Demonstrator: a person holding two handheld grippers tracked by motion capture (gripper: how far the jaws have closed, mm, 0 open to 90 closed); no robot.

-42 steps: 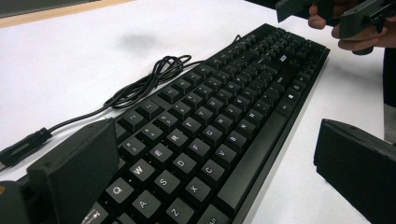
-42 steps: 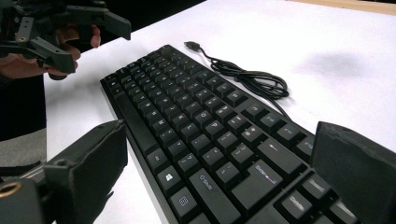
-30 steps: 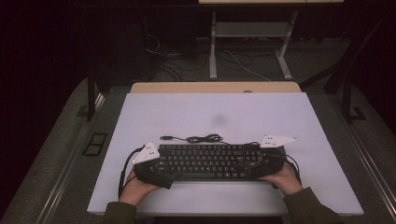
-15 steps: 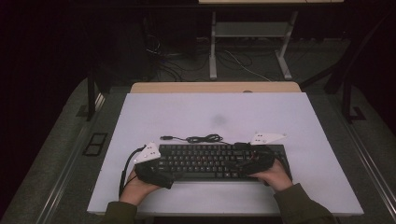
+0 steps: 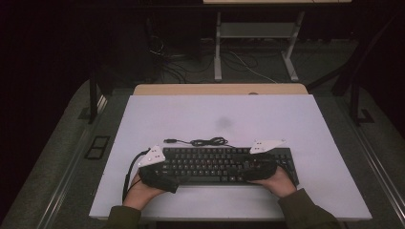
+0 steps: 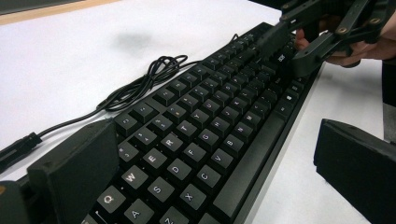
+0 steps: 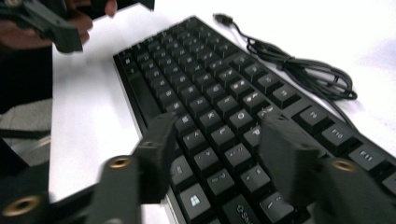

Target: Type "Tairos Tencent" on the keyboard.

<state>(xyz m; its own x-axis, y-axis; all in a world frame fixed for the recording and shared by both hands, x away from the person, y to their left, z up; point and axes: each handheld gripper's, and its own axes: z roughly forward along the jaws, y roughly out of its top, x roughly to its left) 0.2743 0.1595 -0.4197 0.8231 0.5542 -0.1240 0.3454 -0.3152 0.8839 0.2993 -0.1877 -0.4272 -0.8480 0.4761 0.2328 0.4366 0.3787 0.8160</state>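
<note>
White desk (image 5: 296, 119) surface runs under everything, with a dark floor and a metal stand's legs beyond its far edge.

Nearest the person, the left hand-held gripper (image 5: 160, 172) sits at the left end of the black keyboard (image 5: 215, 164). In the left gripper view its jaws stand wide, one pad on the far side of the keyboard's end by the Q key and the other on the near side, clear of the front edge with bare desk between them. It straddles the end without pressing on it.

The right hand-held gripper (image 7: 215, 144) hangs over the keyboard's right half, inward of the right end. Its jaws have just been closing and now stand about half open; in the right gripper view the two pads hover above the keys, with keys showing between them and no clear contact. Motion blur softens the jaws, so I read it as not yet gripping.

Beyond both grippers, on their far side, the keyboard's cable (image 5: 205, 141) lies loosely coiled on the desk, its plug (image 5: 168, 140) free and pointing left.

As a judgement: the keyboard lies flat and square on the desk, both grippers are placed at it, and the grasp is only beginning. Closing on it and lifting or shifting it remain to be done.
</note>
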